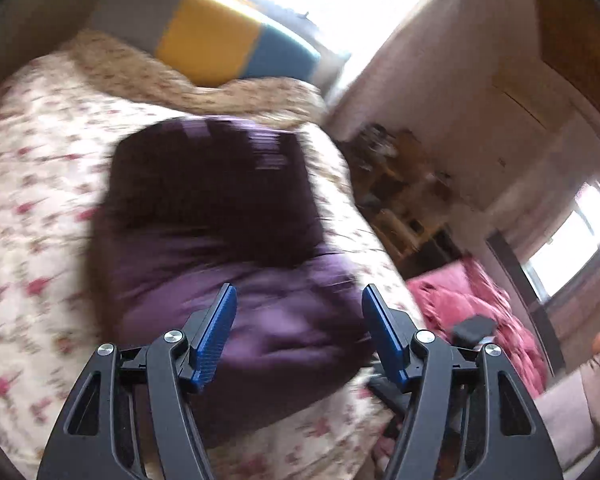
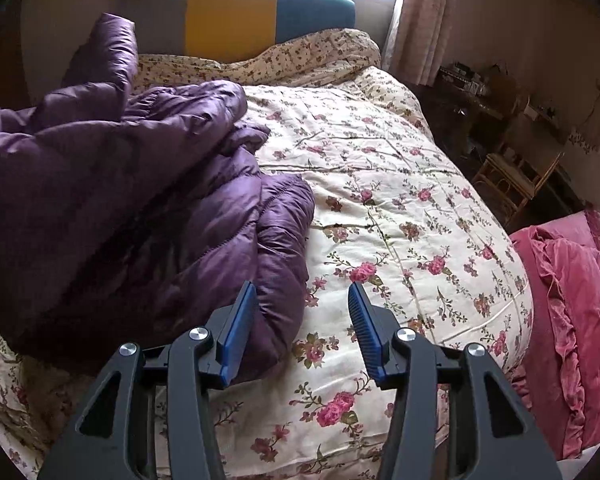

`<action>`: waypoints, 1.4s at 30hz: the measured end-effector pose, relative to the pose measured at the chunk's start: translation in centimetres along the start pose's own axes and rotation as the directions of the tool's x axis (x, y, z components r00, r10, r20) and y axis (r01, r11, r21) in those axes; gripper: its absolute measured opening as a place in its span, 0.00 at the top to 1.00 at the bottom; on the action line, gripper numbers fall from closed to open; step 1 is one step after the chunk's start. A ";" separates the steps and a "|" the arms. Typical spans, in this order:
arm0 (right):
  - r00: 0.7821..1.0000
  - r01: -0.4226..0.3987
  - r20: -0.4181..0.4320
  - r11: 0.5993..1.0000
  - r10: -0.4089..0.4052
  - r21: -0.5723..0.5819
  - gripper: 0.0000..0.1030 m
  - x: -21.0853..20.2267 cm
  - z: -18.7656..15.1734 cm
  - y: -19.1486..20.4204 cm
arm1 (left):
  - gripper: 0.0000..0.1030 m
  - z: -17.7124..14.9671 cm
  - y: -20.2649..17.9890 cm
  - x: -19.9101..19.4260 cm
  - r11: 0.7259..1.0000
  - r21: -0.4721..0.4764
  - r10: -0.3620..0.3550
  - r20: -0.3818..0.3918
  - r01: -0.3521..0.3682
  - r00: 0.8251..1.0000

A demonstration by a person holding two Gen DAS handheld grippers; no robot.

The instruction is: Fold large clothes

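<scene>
Left tongs (image 1: pixel 299 312): spread wide, blue pads well apart, nothing between them. They hang over the near part of the purple puffer jacket (image 1: pixel 220 248); contact with the fabric cannot be judged, since the left wrist view is motion-blurred.

Right tongs (image 2: pixel 302 308): also spread, gap empty. The left pad (image 2: pixel 240 328) sits just beside or against the jacket's near folded edge; touching or not cannot be told. The right pad is over bare floral quilt (image 2: pixel 400 208).

Jacket (image 2: pixel 120 200): lies bunched and partly folded on the bed, on the left half of the quilt in the right wrist view, running from near the foot edge up toward the headboard (image 2: pixel 260 16). One quilted section stands raised at the far left, near the headboard end. In the left wrist view it reads as a compact dark mound in the middle of the bed.

A pink ruffled cover (image 2: pixel 572 300) lies beside the bed's right edge.
</scene>
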State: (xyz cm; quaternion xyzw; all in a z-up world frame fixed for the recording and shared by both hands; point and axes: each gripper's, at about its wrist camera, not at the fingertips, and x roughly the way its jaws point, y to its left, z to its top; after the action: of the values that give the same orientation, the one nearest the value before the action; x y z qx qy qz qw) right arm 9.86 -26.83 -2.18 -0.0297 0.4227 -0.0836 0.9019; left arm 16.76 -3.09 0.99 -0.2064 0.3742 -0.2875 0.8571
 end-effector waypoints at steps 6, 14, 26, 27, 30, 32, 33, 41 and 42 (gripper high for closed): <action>0.999 -0.021 0.030 0.999 0.022 -0.026 0.54 -1.8 0.3 1.2 | 0.38 -2.8 7.5 -1.6 0.969 -0.103 0.223 -0.009 -0.223 0.975; 0.992 -0.076 0.094 0.996 0.080 -0.054 0.49 -5.4 1.3 3.1 | 0.54 -4.4 10.2 0.6 0.955 -0.106 0.270 -0.068 -0.276 0.960; 0.969 -0.150 0.179 0.980 0.172 -0.133 0.44 -10.1 2.7 6.5 | 0.54 -5.8 8.9 0.8 0.964 -0.030 0.261 -0.066 -0.263 0.963; 0.966 -0.156 0.185 0.977 0.182 -0.143 0.44 -10.4 2.9 7.0 | 0.54 -5.8 8.8 0.8 0.965 -0.023 0.260 -0.065 -0.262 0.963; 0.961 -0.170 0.191 0.973 0.199 -0.159 0.44 -10.3 3.6 8.3 | 0.59 -5.9 8.4 0.7 0.968 -0.009 0.252 -0.067 -0.253 0.966; 0.960 -0.174 0.189 0.970 0.206 -0.169 0.45 -10.1 3.8 8.9 | 0.59 -5.9 8.4 0.7 0.968 -0.007 0.249 -0.065 -0.250 0.966; 0.961 -0.174 0.186 0.969 0.206 -0.176 0.45 -9.9 3.8 9.2 | 0.59 -5.9 8.4 0.7 0.969 -0.008 0.246 -0.066 -0.247 0.967; 0.971 -0.178 0.119 0.959 0.207 -0.220 0.84 -7.4 3.1 10.1 | 0.59 -6.3 8.0 0.4 0.972 0.020 0.235 -0.068 -0.234 0.970; 0.972 -0.180 0.114 0.959 0.208 -0.218 0.85 -7.2 3.0 10.0 | 0.59 -6.3 7.9 0.5 0.971 0.030 0.237 -0.067 -0.236 0.969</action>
State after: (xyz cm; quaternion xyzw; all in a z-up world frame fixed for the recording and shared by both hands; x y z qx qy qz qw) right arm 8.89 -15.74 3.98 -0.0870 0.3679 0.0517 0.9244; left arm 14.90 1.66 -7.74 -0.1409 0.4229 -0.1944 0.8738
